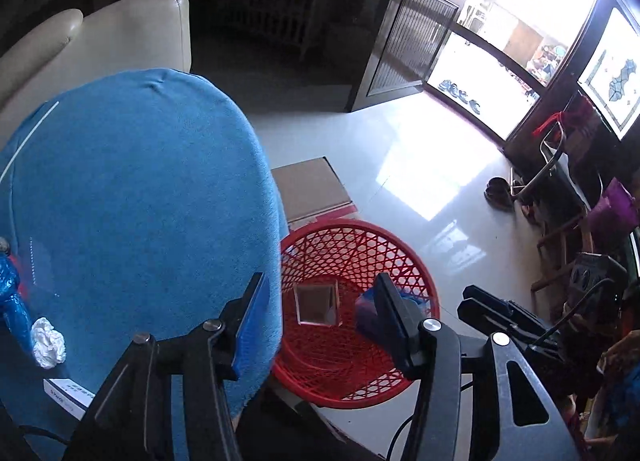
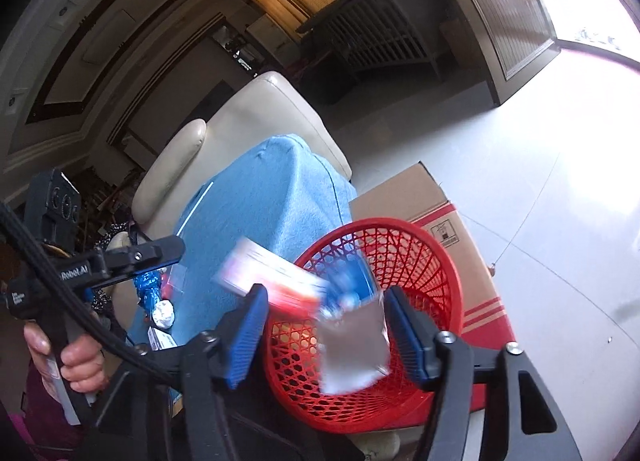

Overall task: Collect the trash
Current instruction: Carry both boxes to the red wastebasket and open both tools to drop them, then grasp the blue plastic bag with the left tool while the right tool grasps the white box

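Observation:
A red mesh basket (image 1: 400, 261) (image 2: 440, 261) stands on the floor beside a blue towel-covered stand (image 1: 140, 201) (image 2: 260, 201). My left gripper (image 1: 320, 321) hangs open over the basket, nothing between its blue pads. Inside lie a small square box (image 1: 316, 303) and a blue wrapper (image 1: 366, 311). My right gripper (image 2: 326, 333) is open above the basket. A blurred red-and-white pack (image 2: 276, 281) and a silver packet (image 2: 352, 353) are loose between its jaws. On the towel remain a crumpled white paper (image 1: 48, 347) (image 2: 163, 313), a blue wrapper (image 1: 12, 301) (image 2: 146, 287) and a white box (image 1: 68, 397).
A cardboard box (image 1: 312, 189) (image 2: 420, 193) sits on the floor behind the basket. A cream armchair (image 1: 120, 33) (image 2: 260, 113) stands past the stand. Chairs and clutter (image 1: 560, 201) line the right wall. A hand (image 2: 76, 361) holds the left gripper's handle.

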`<state>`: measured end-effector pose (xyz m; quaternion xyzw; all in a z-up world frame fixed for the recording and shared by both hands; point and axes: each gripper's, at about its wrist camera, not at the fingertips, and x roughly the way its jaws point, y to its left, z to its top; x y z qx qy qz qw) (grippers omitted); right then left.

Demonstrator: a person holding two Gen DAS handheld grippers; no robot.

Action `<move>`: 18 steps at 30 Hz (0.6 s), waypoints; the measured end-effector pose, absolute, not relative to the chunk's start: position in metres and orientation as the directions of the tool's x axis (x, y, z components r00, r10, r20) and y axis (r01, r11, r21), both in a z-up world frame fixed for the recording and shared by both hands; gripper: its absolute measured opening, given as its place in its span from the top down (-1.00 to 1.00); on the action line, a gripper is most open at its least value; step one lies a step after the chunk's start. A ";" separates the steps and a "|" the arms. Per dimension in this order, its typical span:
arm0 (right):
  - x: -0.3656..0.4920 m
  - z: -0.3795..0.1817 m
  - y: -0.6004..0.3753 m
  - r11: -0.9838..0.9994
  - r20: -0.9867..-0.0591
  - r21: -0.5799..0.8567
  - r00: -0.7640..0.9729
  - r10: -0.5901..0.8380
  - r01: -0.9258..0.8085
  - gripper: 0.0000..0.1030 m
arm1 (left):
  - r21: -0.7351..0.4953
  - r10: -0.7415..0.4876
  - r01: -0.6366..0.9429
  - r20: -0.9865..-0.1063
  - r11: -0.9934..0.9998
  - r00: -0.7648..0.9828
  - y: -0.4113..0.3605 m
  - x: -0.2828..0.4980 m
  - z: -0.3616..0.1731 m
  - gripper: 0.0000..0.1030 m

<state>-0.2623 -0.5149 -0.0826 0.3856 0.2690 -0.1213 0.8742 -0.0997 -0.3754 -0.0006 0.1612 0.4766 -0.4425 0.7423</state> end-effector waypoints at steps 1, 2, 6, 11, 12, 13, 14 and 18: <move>-0.260 -0.083 -0.515 0.672 -0.563 0.613 0.826 0.001 0.416 -0.27 | -0.188 -0.507 0.806 -0.848 0.561 0.155 -0.370 -0.097 0.000 -0.07; -0.257 -0.083 -0.513 0.671 -0.562 0.616 0.827 0.008 0.412 -0.27 | -0.189 -0.510 0.803 -0.845 0.565 0.160 -0.364 -0.095 0.003 -0.07; -0.238 -0.079 -0.503 0.686 -0.554 0.619 0.832 0.037 0.382 -0.27 | -0.160 -0.496 0.763 -0.837 0.626 0.232 -0.319 -0.080 0.013 -0.09; -0.199 -0.067 -0.475 0.739 -0.541 0.605 0.834 0.108 0.297 -0.27 | -0.109 -0.451 0.664 -0.812 0.739 0.369 -0.237 -0.053 0.025 -0.13; -0.190 -0.066 -0.468 0.748 -0.542 0.601 0.831 0.124 0.280 -0.27 | -0.097 -0.436 0.640 -0.807 0.763 0.398 -0.222 -0.048 0.026 -0.14; -0.179 -0.063 -0.458 0.763 -0.543 0.595 0.827 0.147 0.255 -0.27 | -0.078 -0.408 0.600 -0.801 0.796 0.438 -0.200 -0.041 0.028 -0.20; -0.169 -0.061 -0.449 0.772 -0.544 0.591 0.822 0.168 0.233 -0.27 | -0.068 -0.385 0.563 -0.796 0.824 0.467 -0.181 -0.034 0.029 -0.23; -0.133 -0.056 -0.414 0.803 -0.552 0.580 0.793 0.259 0.141 -0.27 | -0.057 -0.292 0.406 -0.785 0.912 0.546 -0.109 -0.007 0.028 -0.25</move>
